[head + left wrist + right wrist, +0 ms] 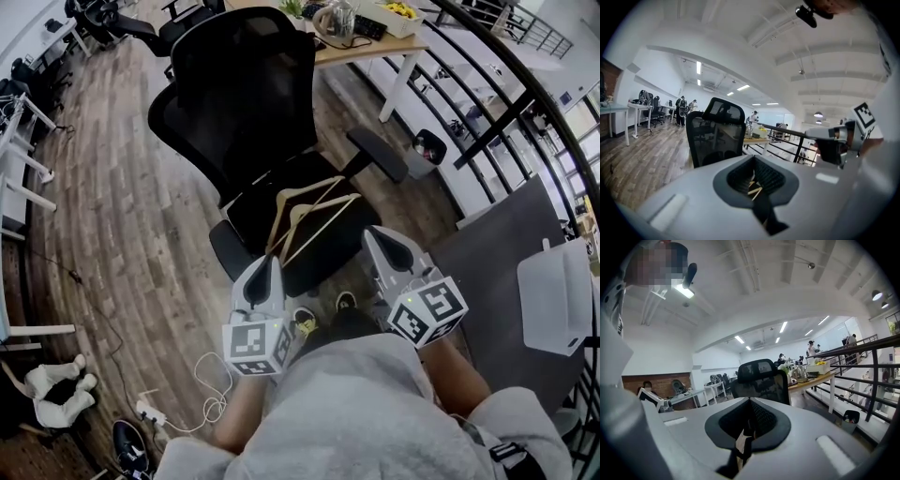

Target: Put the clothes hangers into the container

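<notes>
You stood over a black mesh office chair point(246, 94) with both grippers held low in front of you. Your left gripper point(270, 265) had its jaws pressed fully together with nothing between them, and your right gripper point(373, 234) likewise had its jaws closed and gripped nothing. The wooden clothes hangers point(312, 211) lay in a loose overlapping pile on the chair's dark seat point(323, 258), just beyond both gripper tips and untouched. The floor point(112, 187) was wood-look planking, with a white cable point(211, 389) trailing across it near your feet. To your right a grey tabletop point(497, 253) carried a white container point(558, 295), well apart from the hangers. Beyond the chair stood a light wooden desk point(370, 45), and a dark metal railing point(511, 103) ran along the right side.
</notes>
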Demonstrator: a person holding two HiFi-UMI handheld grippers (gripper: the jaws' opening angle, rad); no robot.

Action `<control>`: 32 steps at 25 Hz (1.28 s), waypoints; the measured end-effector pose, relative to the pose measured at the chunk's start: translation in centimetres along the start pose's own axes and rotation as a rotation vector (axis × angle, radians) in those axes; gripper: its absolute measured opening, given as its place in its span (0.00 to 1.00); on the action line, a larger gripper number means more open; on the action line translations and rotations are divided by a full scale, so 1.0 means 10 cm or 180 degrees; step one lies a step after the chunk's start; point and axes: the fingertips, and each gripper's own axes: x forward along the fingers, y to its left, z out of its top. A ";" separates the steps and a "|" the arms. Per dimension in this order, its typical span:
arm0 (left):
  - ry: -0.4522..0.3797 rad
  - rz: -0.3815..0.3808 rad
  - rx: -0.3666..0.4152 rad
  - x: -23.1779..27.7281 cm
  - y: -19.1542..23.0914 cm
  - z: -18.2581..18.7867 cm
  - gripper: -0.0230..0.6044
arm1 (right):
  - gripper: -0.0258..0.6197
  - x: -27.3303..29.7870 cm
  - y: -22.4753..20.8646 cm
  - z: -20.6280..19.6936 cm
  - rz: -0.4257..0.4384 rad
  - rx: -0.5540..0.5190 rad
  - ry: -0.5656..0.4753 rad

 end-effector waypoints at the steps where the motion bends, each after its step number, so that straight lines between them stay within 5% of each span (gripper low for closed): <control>1: 0.0004 -0.0008 -0.0002 0.03 0.01 0.01 0.05 | 0.04 0.02 -0.01 0.01 -0.0006 -0.0002 0.0002; 16: 0.0092 0.0120 -0.0026 0.55 0.17 0.04 0.06 | 0.04 0.59 -0.29 0.02 0.0145 -0.0038 0.0121; 32: 0.0950 0.0561 0.0095 1.92 0.57 -0.67 0.12 | 0.04 1.51 -1.17 -0.49 0.0279 0.0311 0.0536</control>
